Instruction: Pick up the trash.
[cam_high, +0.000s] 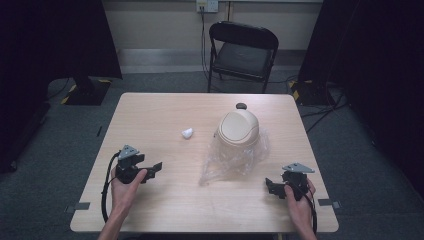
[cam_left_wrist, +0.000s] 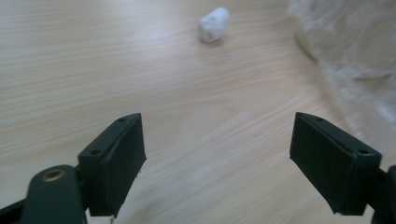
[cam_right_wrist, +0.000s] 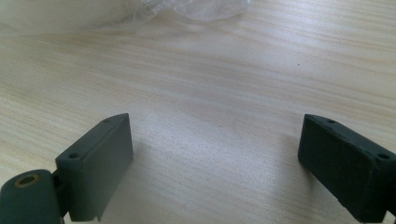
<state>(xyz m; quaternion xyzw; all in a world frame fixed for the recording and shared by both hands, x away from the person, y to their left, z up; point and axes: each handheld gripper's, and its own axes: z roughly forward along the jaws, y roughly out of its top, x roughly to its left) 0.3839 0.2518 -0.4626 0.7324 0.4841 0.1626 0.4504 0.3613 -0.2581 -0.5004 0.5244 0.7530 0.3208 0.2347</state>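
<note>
Beige bin (cam_high: 239, 129) in clear plastic bag (cam_high: 231, 161) on my table (cam_high: 165, 200), white wad (cam_high: 187, 133) nearby; left gripper (cam_high: 157, 168) and right gripper (cam_high: 270, 186) both spread, empty.

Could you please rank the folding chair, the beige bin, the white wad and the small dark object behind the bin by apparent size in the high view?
1. folding chair, though it stands farther from the camera
2. beige bin
3. white wad
4. small dark object, which looks about as small as the wad; unsure

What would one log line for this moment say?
left tongs: open, empty | right tongs: open, empty | white wad, beige bin on clear bag: untouched
</note>
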